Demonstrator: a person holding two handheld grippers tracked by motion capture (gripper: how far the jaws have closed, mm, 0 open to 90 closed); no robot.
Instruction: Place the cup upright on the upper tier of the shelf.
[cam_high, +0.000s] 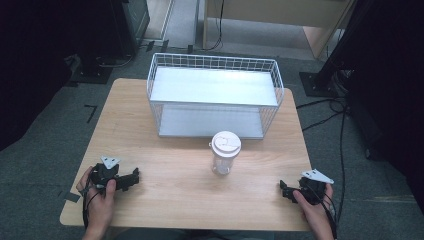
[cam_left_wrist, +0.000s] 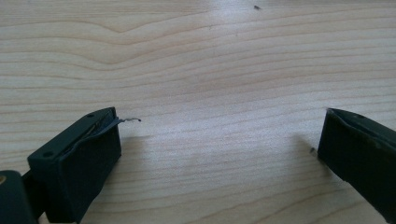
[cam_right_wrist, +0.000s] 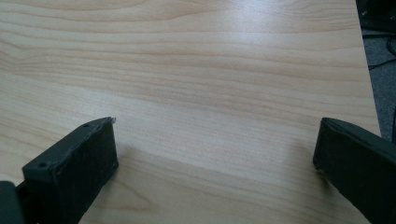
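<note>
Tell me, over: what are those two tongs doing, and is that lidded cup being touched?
Left tongs open, empty, resting on table. Right tongs open, empty. Clear cup upright, untouched, before wire shelf. Nothing between.

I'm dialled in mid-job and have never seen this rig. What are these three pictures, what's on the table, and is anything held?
A person holds a two-jaw gripper in each hand. The high view looks down on the table: left gripper, right gripper. Between them stands a clear cup with a white lid; behind it sits a white wire rack. The other two pictures come from cameras riding on the left gripper and right gripper, looking along their black jaws. Both stand open over bare wood; nothing is held.
</note>
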